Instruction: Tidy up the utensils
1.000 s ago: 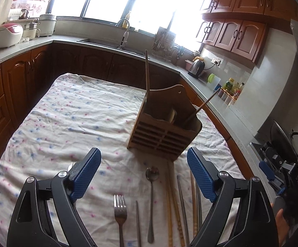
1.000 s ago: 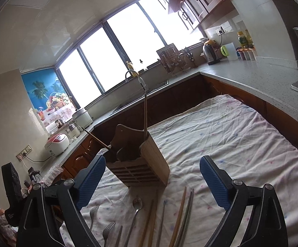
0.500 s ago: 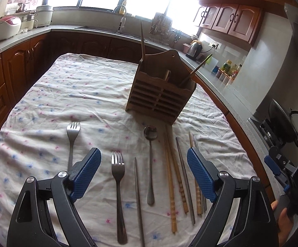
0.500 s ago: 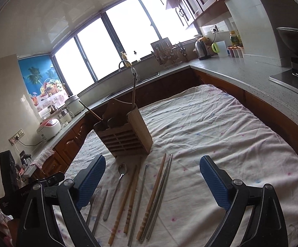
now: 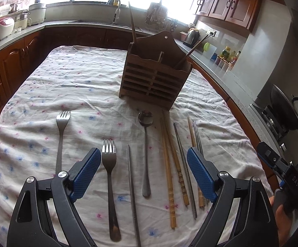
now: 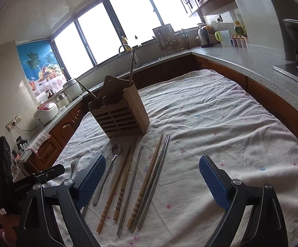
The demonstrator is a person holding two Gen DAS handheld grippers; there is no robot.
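The left gripper [image 5: 143, 171] is hovering low over the near end of the table with its jaws spread wide and nothing between them; the right gripper [image 6: 152, 178] is doing likewise, jaws wide apart and empty. Neither is touching anything.

Lying between the left pads are the nearer fork [image 5: 110, 177], a lone steel chopstick [image 5: 133, 187] and the spoon [image 5: 146, 150], all with handles running toward six o'clock. A second fork [image 5: 60, 135] is lying off at ten o'clock, apart from the rest. Toward two o'clock the wooden chopsticks [image 5: 170, 170] and further steel chopsticks [image 5: 185, 168] are lying in a loose fan, some touching.

The step in hand is probably the first pick. To do it well, the person should be singling out one piece, lowering the pads on either side of its handle at mid-length, and closing squarely so that the thin metal is not skidding on the floral cloth [image 5: 83, 82]. The crowded chopsticks are risking a double grab.

Farther off at twelve o'clock the wooden caddy [image 5: 156, 78] is standing upright, already holding two sticks leaning out of its compartments. Both grippers are pointing forward and tilting downward at the row.
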